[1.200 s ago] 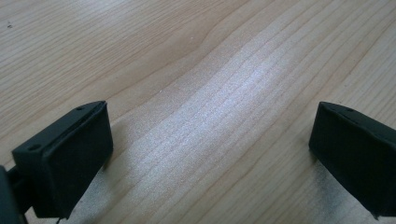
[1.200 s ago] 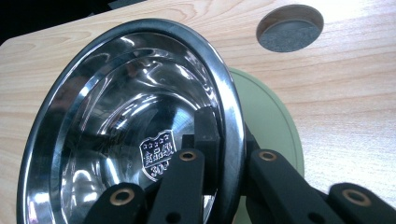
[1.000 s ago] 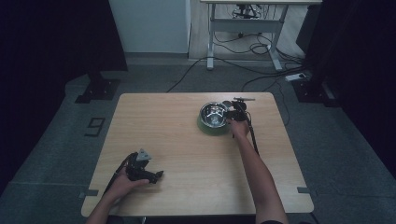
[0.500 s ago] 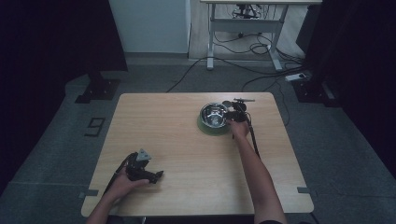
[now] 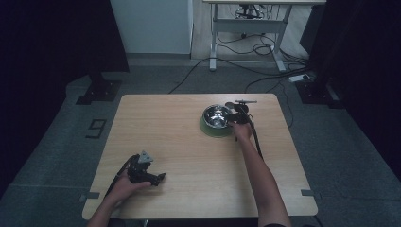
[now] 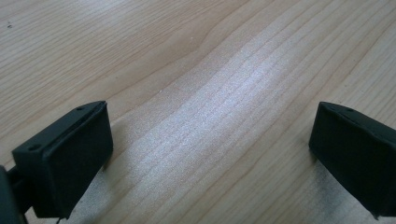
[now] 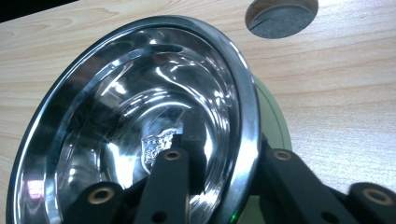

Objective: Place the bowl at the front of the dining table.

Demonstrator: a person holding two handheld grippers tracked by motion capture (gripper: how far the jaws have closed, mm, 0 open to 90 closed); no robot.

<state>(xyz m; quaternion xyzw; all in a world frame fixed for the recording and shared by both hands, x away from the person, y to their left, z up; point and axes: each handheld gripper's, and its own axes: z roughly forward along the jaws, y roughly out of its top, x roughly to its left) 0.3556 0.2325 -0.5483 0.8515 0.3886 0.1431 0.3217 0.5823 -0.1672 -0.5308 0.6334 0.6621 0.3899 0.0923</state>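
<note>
A shiny steel bowl (image 5: 215, 116) (image 7: 140, 121) sits on a green plate (image 5: 206, 129) (image 7: 273, 116) at the far right of the wooden table (image 5: 189, 142). My right gripper (image 5: 235, 115) (image 7: 226, 156) straddles the bowl's near rim, one jaw inside and one outside. Its jaws have just been opening, and a small gap shows between the inner jaw and the bowl wall. At the table's near left, my left gripper (image 5: 160, 178) (image 6: 210, 140) lies low on the wood. It is open wide, with bare wood between its jaws.
A round cable hole (image 7: 281, 16) (image 5: 230, 105) lies in the tabletop just beyond the bowl. The right gripper's cable (image 5: 257, 142) trails along the forearm. Beyond the table stand a desk frame (image 5: 246, 33) and floor cables (image 5: 265, 71).
</note>
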